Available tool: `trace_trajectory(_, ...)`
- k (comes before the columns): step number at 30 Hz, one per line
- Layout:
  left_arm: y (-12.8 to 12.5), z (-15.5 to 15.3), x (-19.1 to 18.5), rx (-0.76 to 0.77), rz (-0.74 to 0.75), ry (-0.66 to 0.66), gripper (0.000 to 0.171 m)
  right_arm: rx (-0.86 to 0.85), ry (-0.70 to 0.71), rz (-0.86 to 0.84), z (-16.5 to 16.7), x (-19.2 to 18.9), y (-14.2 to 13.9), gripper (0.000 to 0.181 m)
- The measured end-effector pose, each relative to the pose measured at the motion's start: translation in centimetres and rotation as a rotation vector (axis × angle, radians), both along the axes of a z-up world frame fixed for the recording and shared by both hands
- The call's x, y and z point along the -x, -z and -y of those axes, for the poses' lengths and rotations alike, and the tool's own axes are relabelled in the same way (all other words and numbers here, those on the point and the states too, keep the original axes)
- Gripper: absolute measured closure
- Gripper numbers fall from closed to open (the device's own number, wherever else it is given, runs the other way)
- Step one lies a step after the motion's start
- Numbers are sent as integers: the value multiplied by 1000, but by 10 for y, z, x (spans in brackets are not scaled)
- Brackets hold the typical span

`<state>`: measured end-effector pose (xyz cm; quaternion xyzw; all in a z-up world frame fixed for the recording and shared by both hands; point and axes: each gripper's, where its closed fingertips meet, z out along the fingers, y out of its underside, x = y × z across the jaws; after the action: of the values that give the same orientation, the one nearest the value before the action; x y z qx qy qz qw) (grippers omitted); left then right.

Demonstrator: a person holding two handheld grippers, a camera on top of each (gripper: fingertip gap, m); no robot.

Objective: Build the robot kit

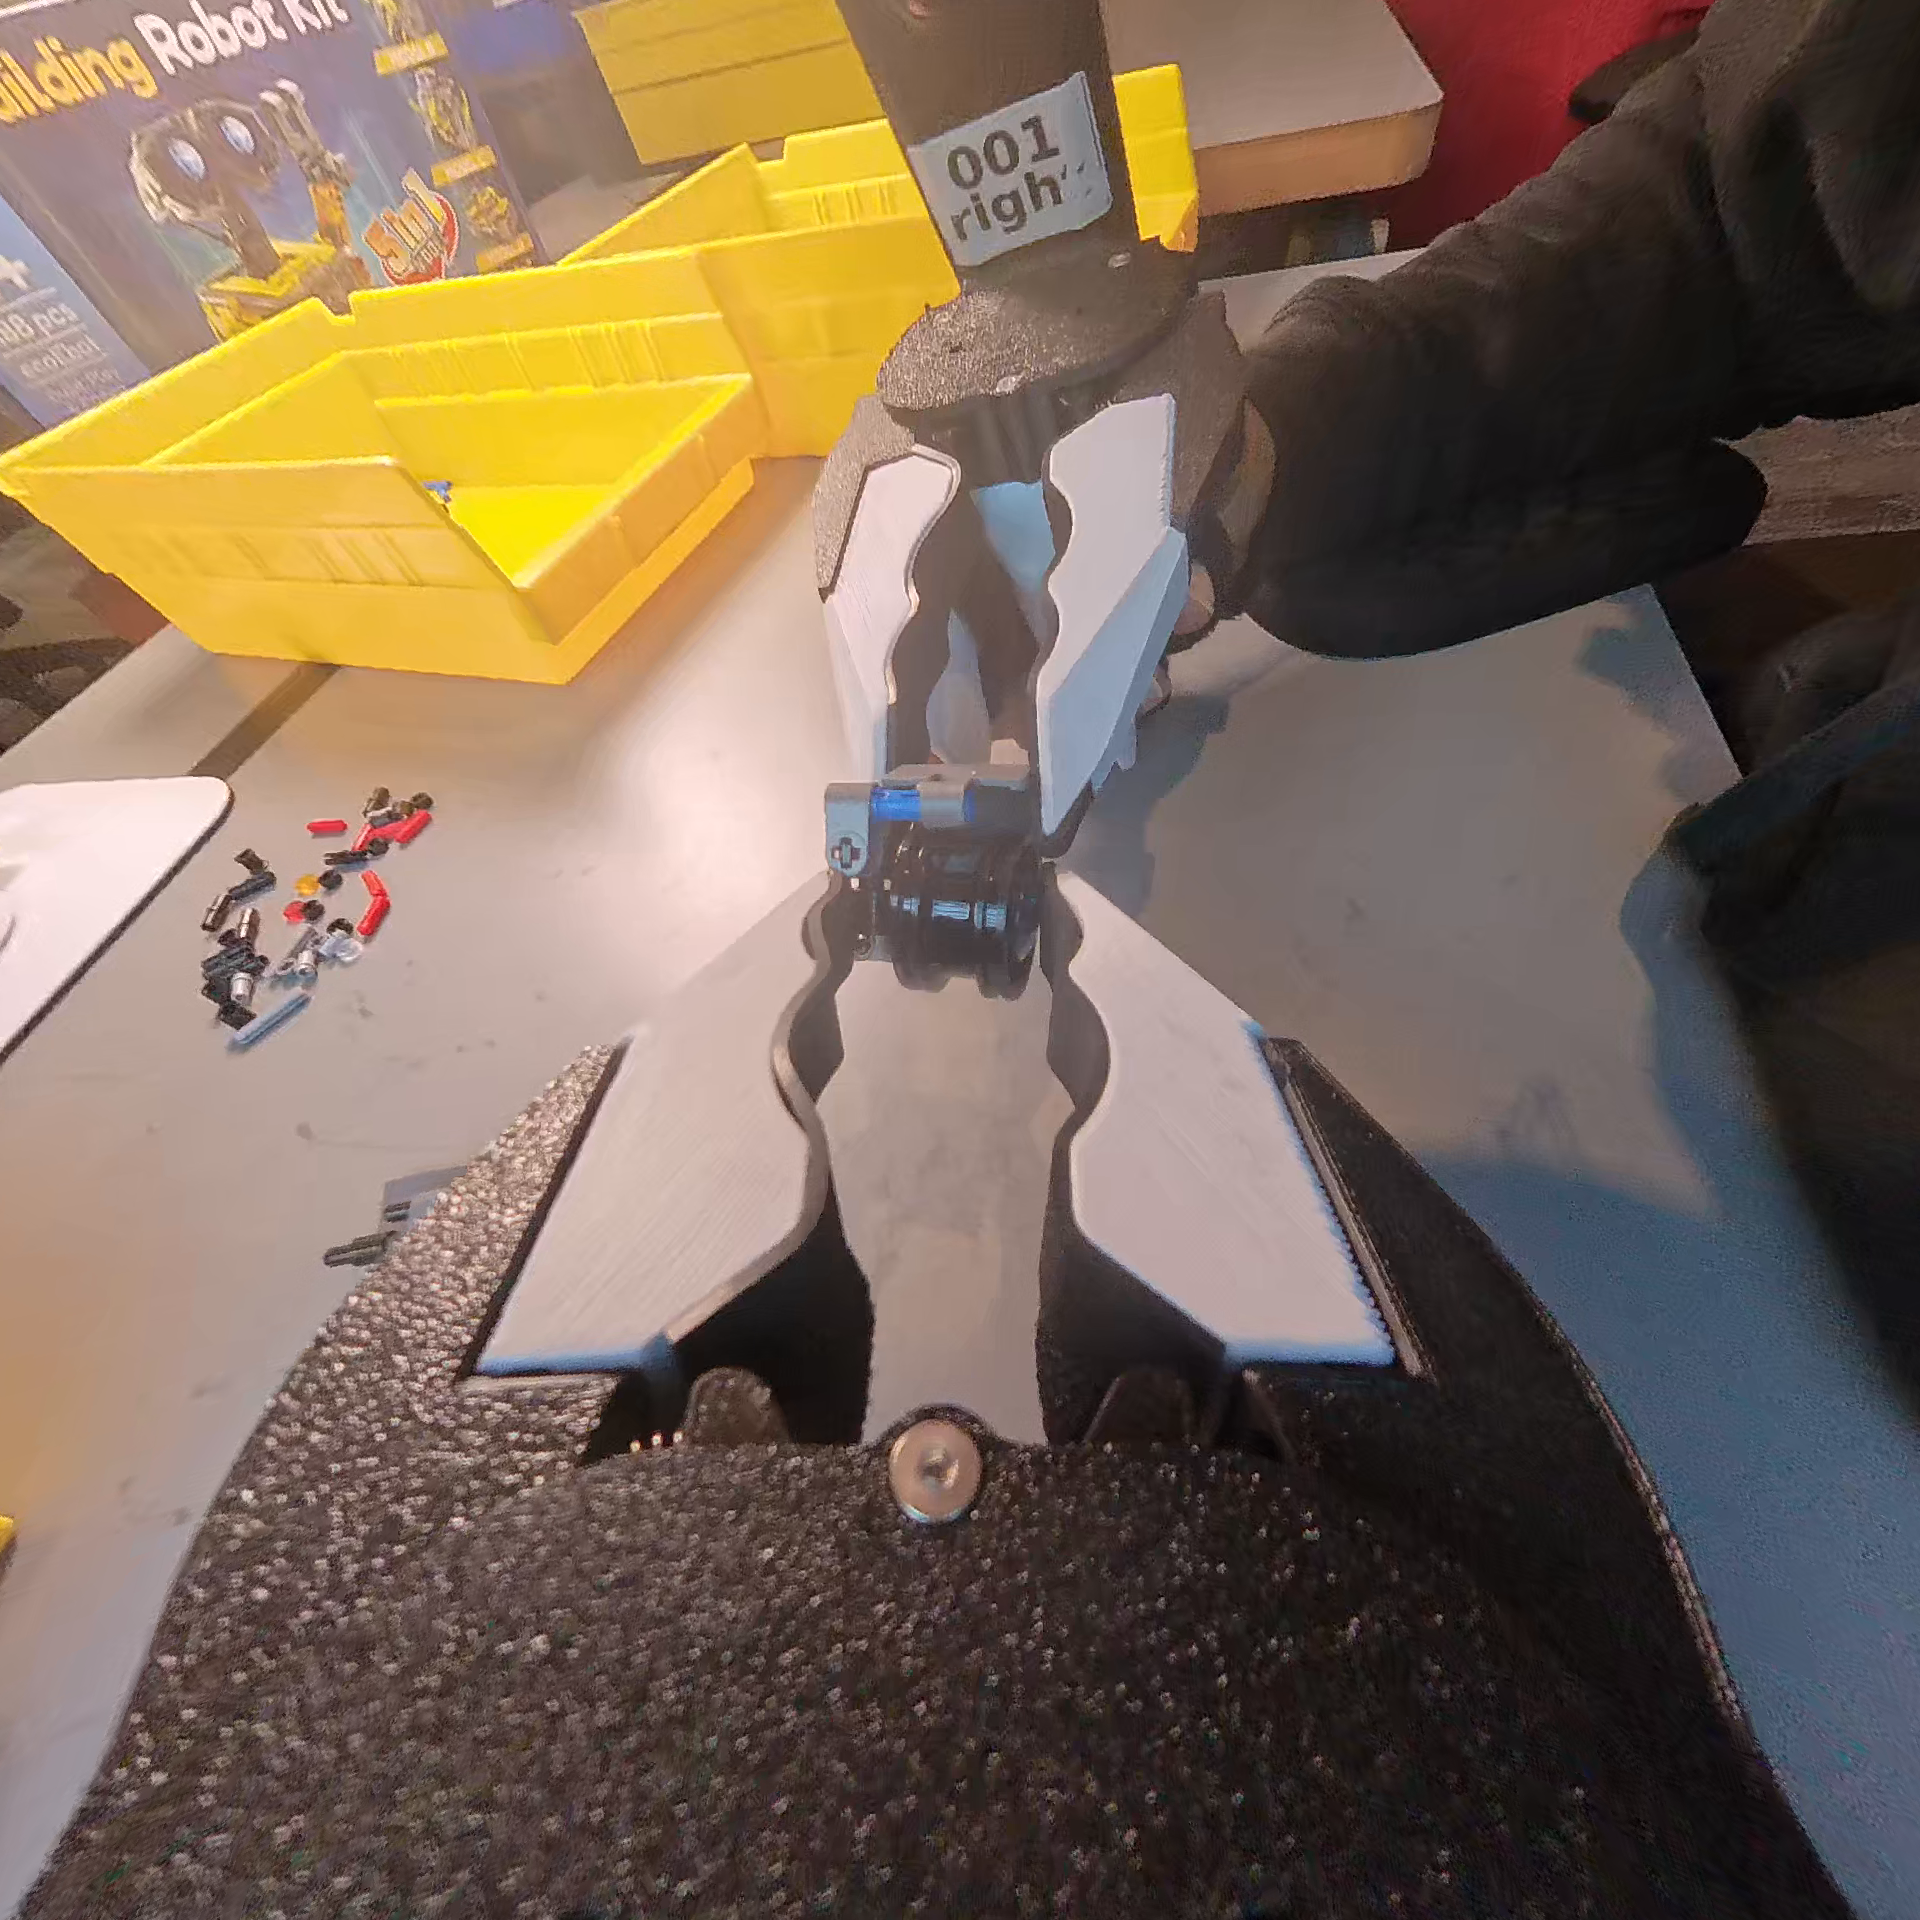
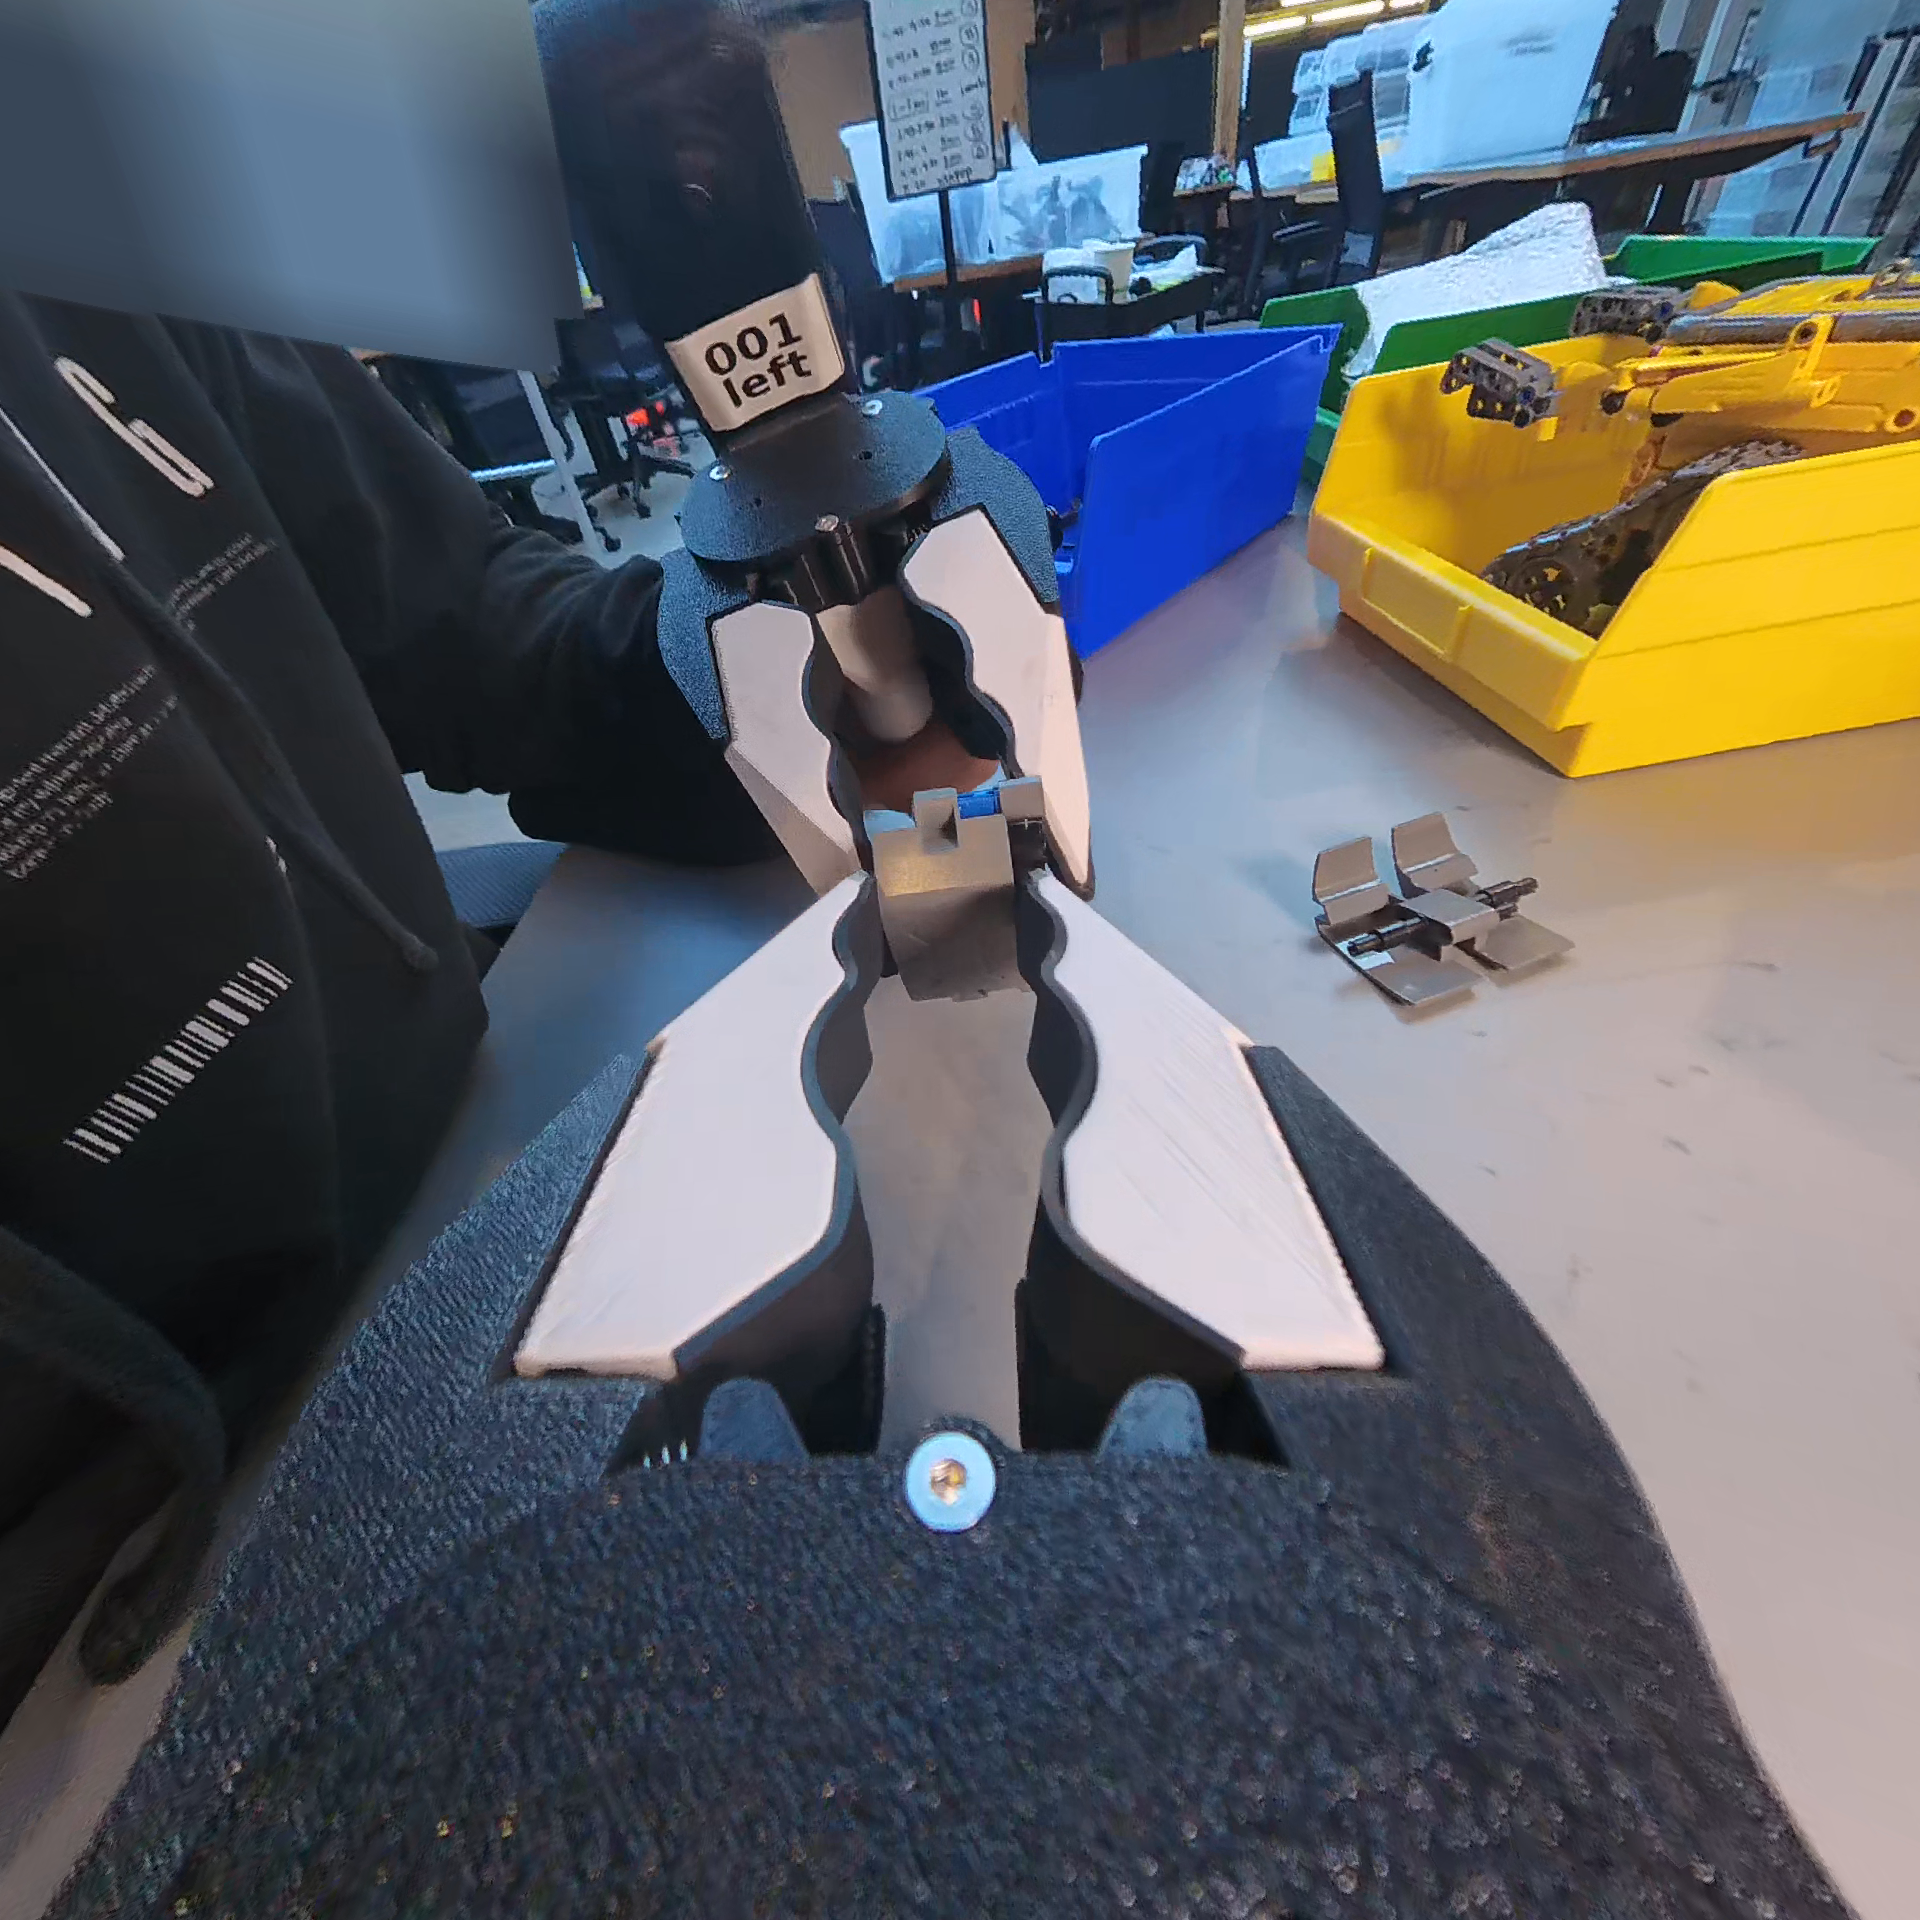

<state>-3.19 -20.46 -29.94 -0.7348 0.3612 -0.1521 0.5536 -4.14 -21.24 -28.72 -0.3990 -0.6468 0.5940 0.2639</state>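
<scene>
A small building-brick assembly (image 1: 940, 873) of grey beams, a blue pin and black wheels is held above the grey table (image 1: 520, 1039) between both grippers. My left gripper (image 1: 940, 904) is shut on its lower wheel part. My right gripper (image 1: 961, 779) comes in from the far side, tip to tip with the left, and is shut on its grey upper part. In the right wrist view the right gripper (image 2: 945, 894) clamps the assembly's grey block (image 2: 940, 914), and the left gripper (image 2: 945, 831) grips it from behind. Black-gloved hands (image 1: 1507, 416) hold the grippers.
Yellow bins (image 1: 416, 520), a printed box (image 1: 208, 156), a white board (image 1: 83, 883) and a pile of small red and black pins (image 1: 301, 914) lie left. A grey panel piece (image 2: 1434, 914), a blue bin (image 2: 1174, 468) and a yellow bin holding a model (image 2: 1610, 623) lie right. A person in a black hoodie (image 2: 208, 779) is close. My two grippers' fingertips are within a few centimetres of each other.
</scene>
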Motion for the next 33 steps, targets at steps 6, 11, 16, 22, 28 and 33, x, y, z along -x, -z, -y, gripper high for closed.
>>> trace_trajectory(6, -3, 7, 0, -13, 16, 45, 137, 103, -25, 33, 5, 0, -3, 156)
trace_trajectory(11, -3, 11, -4, -13, 31, 89, 137, 125, -64, 54, 10, -4, -2, 156)
trace_trajectory(16, -7, 10, -2, 35, 150, 115, 136, 47, -61, 70, 6, -3, -1, 156)
trace_trajectory(22, -11, 11, -8, -14, 126, 108, 133, 12, -56, 61, 6, -7, 1, 156)
trace_trajectory(28, -10, 13, -4, 16, 132, 105, 142, 50, -57, 71, 7, -7, 1, 156)
trace_trajectory(33, -10, 14, -8, -7, 112, 105, 143, 98, -79, 83, 8, -10, 1, 156)
